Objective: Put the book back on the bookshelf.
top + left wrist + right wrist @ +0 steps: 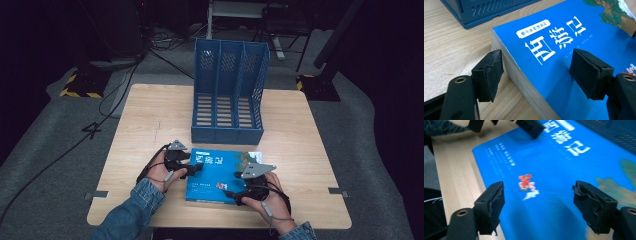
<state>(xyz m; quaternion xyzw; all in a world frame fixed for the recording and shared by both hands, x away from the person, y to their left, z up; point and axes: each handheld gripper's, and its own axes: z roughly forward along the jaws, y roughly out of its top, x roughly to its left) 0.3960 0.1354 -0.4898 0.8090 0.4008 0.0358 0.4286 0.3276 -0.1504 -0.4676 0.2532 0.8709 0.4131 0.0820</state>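
So there's a thick blue book [220,175] lying flat on the worktop [150,120], right in front of the blue file rack [229,92], near my edge. My left gripper [536,72] sits at the book's left edge: jaws wide open, one pad down beside the page edge, maybe just brushing it, the other up over the cover, not pinching anything. My right gripper [539,205] hangs over the cover nearer the bottom right, jaws spread too, nothing between them but the cover below. That view is a bit blurry, so I can't say if the pads touch the book.
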